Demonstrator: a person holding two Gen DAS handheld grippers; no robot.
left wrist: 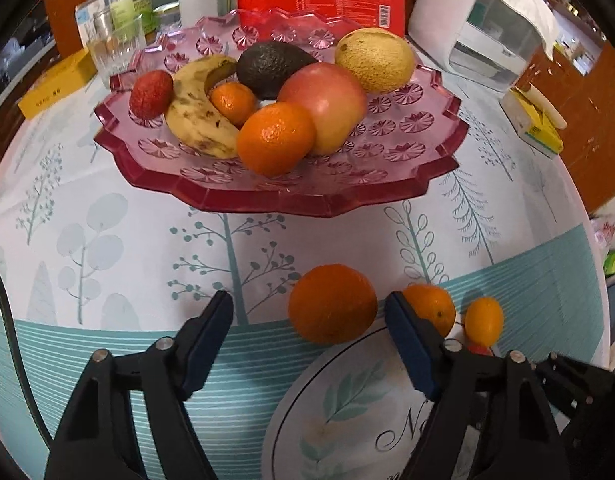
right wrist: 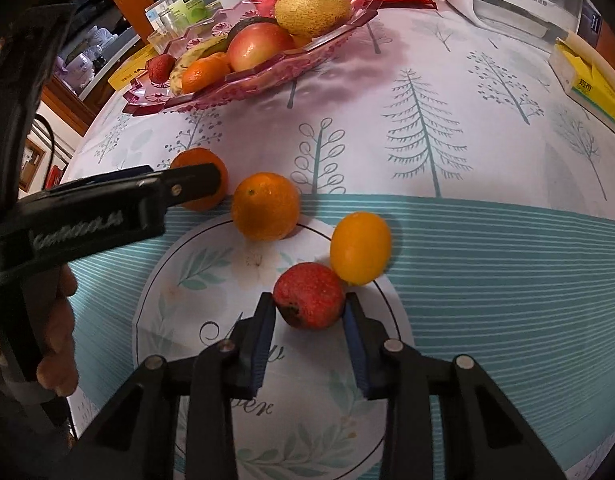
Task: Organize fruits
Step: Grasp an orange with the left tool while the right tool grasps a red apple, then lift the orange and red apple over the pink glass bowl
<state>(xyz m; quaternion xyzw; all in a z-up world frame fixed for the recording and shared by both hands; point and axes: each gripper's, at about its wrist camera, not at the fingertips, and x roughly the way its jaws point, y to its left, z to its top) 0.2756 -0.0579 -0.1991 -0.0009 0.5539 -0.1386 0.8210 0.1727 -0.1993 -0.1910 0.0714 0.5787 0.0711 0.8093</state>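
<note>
Kumquat [right wrist: 360, 247] upright, beside lychee [right wrist: 309, 301]

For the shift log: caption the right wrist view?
Right gripper shut on red fruit beside yellow fruit on tablecloth.

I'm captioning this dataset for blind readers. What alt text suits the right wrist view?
The right gripper has its jaws closed on a red lychee-like fruit on a tree-print tablecloth. A kumquat and two oranges lie beyond it, and a pink fruit plate stands behind.
</note>
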